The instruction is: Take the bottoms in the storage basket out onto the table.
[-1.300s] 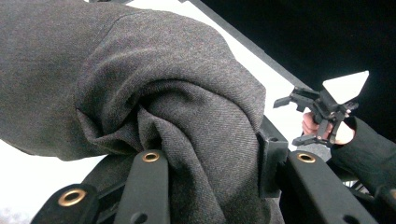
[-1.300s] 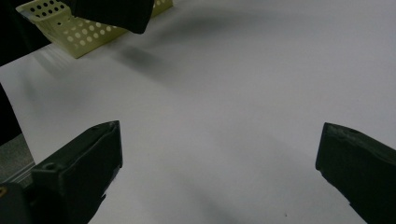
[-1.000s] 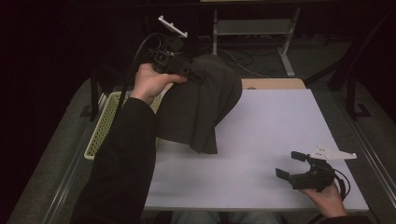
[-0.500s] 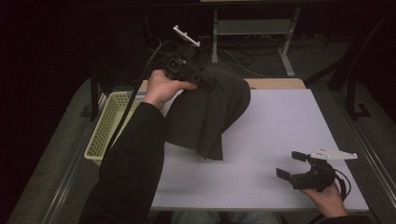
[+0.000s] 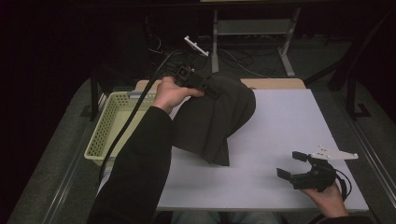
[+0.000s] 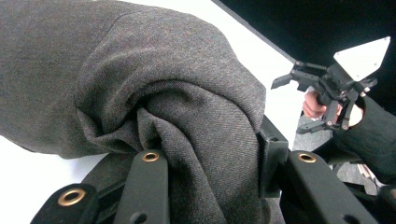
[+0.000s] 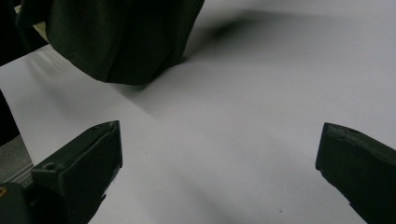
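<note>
I've got my left gripper [image 5: 212,87] clamped tight on a bunched fold of the dark grey cloth [image 5: 212,121], holding it up over the far left part of the white table [image 5: 289,121], and the rest of the fabric drapes down from the jaws with its lower edge reaching the tabletop, right beside the pale yellow basket [image 5: 105,135]. My right gripper [image 5: 294,165] sits low over the near right corner with its jaws spread wide and nothing between them, well apart from the cloth [image 7: 121,37] ahead of it.
</note>
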The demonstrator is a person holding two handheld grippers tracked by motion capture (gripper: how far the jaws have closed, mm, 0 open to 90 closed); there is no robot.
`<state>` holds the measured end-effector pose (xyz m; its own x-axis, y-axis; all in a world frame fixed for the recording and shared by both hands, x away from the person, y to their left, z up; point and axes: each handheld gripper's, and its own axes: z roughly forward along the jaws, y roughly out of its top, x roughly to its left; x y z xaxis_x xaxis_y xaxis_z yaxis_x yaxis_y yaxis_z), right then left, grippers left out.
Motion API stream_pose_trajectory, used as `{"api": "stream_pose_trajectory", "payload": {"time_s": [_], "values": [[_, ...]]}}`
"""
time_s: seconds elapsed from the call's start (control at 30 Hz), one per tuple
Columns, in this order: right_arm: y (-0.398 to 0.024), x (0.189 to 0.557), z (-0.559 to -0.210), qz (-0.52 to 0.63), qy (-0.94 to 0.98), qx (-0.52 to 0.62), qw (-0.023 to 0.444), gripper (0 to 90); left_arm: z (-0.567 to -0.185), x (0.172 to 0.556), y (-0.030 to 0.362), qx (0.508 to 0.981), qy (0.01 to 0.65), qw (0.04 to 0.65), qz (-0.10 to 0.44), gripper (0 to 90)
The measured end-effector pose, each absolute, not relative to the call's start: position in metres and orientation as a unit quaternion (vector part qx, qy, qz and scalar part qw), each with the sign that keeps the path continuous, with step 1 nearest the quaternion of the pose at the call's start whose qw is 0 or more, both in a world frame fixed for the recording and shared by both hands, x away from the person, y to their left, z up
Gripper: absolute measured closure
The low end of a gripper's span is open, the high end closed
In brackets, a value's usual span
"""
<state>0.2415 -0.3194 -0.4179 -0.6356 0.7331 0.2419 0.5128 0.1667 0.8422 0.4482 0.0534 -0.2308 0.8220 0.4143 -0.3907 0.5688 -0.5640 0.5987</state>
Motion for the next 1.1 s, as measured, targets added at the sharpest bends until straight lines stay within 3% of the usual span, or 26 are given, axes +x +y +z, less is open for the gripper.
{"api": "stream_pose_trajectory", "payload": {"time_s": [1.1], "values": [[-0.32, 0.239, -0.416, 0.501, 0.75, 0.415, 0.118, 0.1, -0.293, 0.438, -0.004, 0.906, 0.231, 0.327, -0.137, 61.5]]}}
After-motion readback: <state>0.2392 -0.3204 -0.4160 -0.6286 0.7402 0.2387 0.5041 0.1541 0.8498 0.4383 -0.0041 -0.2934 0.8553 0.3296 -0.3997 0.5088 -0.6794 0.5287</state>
